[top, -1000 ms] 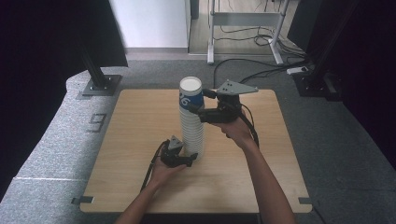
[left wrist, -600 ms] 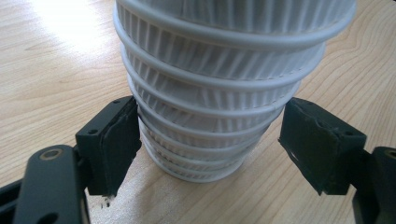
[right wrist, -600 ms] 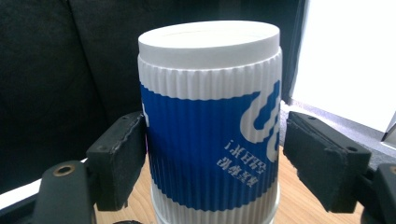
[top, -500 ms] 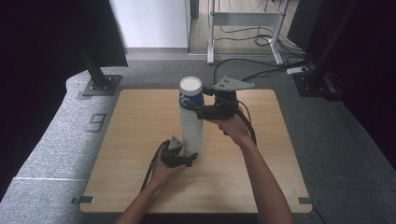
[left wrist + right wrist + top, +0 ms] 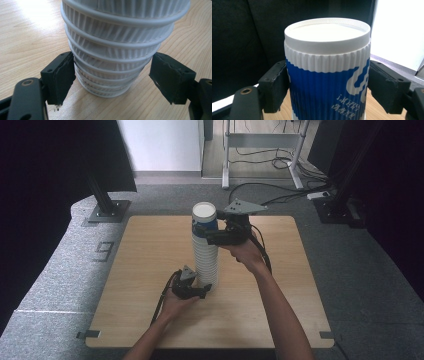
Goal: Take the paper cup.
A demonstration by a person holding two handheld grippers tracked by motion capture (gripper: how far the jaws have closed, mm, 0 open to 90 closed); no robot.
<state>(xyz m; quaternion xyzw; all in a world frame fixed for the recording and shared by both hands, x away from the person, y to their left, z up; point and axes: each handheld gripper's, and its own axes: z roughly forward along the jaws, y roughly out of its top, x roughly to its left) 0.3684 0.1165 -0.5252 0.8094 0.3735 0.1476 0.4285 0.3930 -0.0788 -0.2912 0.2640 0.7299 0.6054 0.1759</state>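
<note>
two grippers, left (image 5: pixel 110 82) loosely around the cup stack (image 5: pixel 205 255) base, right (image 5: pixel 327 87) clamping the half-hidden top cup (image 5: pixel 327 67)

Ribbed matt paper cups (image 5: pixel 205 255), prob. paper, matt wood-grain table (image 5: pixel 145 255)

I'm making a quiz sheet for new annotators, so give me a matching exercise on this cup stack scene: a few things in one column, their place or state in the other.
Things:
1. top cup
2. left claw
3. right claw
4. table

Places or states:
A. bare light wood
B. upside down, blue print, between the jaws of a raised claw
C. at the foot of the white cup stack, jaws either side
D. high up, by the stack's top

Pairs: 1-B, 2-C, 3-D, 4-A
</note>
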